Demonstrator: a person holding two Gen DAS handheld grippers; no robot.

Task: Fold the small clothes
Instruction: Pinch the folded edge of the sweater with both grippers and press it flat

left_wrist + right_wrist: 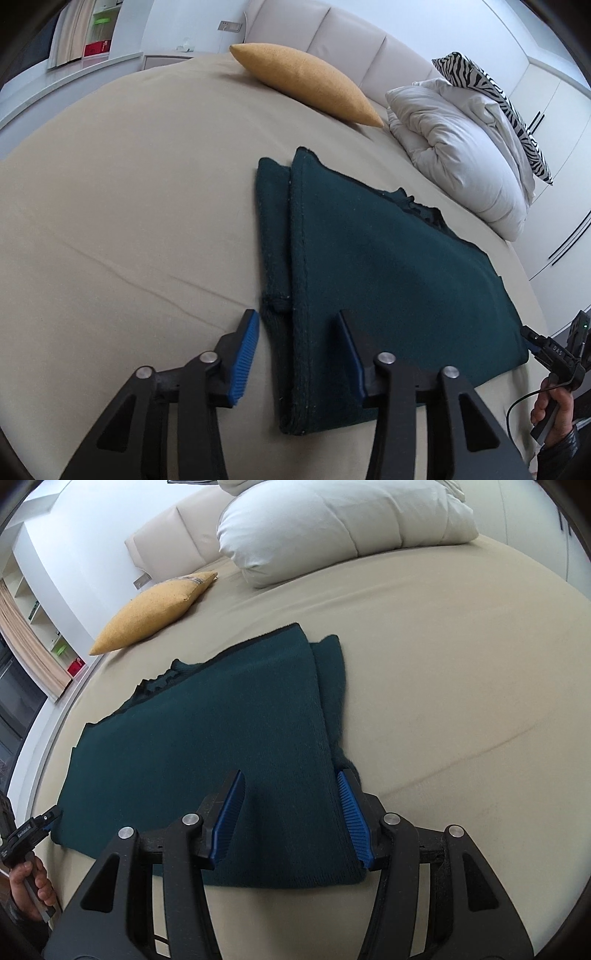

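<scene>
A dark green knit garment lies flat on the beige bed sheet, with its side parts folded in under the body. My left gripper is open, its blue pads straddling the garment's near left edge, low over it. The same garment shows in the right wrist view. My right gripper is open, its pads straddling the near right edge of the garment. Neither gripper holds any cloth.
A mustard cushion lies near the padded headboard. A white bundled duvet with a zebra pillow sits at the back right. The bed sheet also shows in the right wrist view. Shelves stand at the far left.
</scene>
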